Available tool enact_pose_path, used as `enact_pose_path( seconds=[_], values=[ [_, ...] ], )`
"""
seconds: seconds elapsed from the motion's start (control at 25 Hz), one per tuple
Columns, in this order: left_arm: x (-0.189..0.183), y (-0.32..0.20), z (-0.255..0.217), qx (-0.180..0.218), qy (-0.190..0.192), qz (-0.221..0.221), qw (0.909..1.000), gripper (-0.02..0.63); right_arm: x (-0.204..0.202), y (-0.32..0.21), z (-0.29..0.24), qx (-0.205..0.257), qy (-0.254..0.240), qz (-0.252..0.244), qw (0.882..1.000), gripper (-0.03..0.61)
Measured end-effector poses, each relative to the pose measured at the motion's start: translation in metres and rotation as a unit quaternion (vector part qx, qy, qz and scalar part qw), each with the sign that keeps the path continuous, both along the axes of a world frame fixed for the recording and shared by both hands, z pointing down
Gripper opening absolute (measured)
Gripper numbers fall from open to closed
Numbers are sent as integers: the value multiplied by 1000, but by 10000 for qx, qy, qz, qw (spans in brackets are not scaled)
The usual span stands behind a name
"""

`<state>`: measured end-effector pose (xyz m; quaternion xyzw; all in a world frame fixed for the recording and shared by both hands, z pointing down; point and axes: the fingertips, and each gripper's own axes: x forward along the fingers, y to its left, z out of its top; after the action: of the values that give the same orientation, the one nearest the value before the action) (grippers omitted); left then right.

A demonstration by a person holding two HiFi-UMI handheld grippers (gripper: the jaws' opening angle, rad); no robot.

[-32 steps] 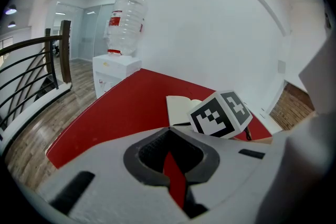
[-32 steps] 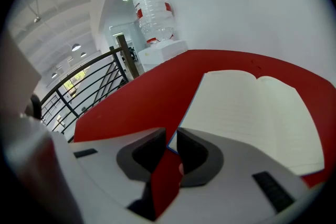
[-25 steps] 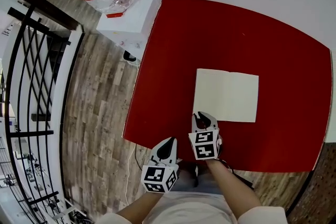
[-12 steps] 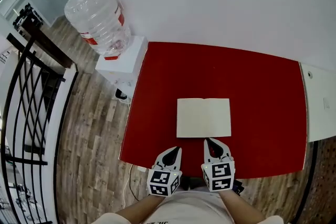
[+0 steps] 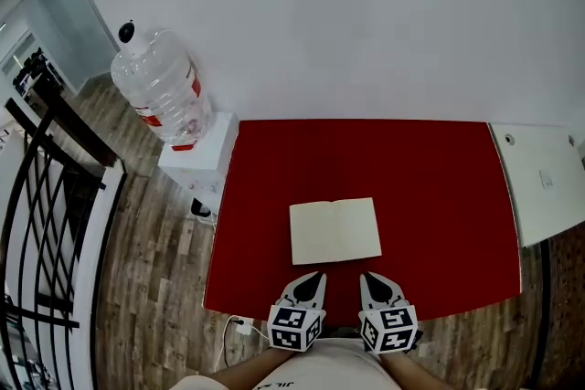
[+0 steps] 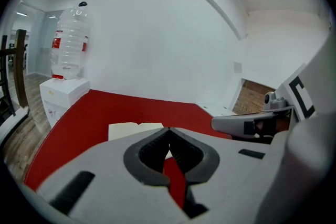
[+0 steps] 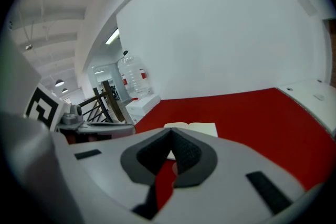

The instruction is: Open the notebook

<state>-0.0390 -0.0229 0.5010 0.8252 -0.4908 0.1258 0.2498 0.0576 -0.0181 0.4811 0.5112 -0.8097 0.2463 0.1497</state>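
Lying open on the red table (image 5: 439, 196), the notebook (image 5: 335, 231) rests just beyond the left gripper (image 5: 314, 277) and right gripper (image 5: 371, 277), all 4 jaws closed, empty.

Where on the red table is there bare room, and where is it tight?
Bare: the wide band of red table between notebook and wall; the right part toward the white counter; a narrower strip toward the water dispenser. Tight: the near edge, where the left hand-held gripper and right hand-held gripper, both shut, point at the notebook.
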Motion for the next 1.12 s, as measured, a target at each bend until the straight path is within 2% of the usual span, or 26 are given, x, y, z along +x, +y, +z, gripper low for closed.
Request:
enact_pose_path(
  seconds=[0.44, 1.12],
  values=[
    [3, 10, -6, -72, -51, -132, 9999, 5, -2, 10, 4, -16, 176, -268, 9995, 5],
    [-5, 16, -6, -34, -109, -276, 9996, 5, -10, 12, 4, -46, 116, -425, 9990, 5]
  ],
)
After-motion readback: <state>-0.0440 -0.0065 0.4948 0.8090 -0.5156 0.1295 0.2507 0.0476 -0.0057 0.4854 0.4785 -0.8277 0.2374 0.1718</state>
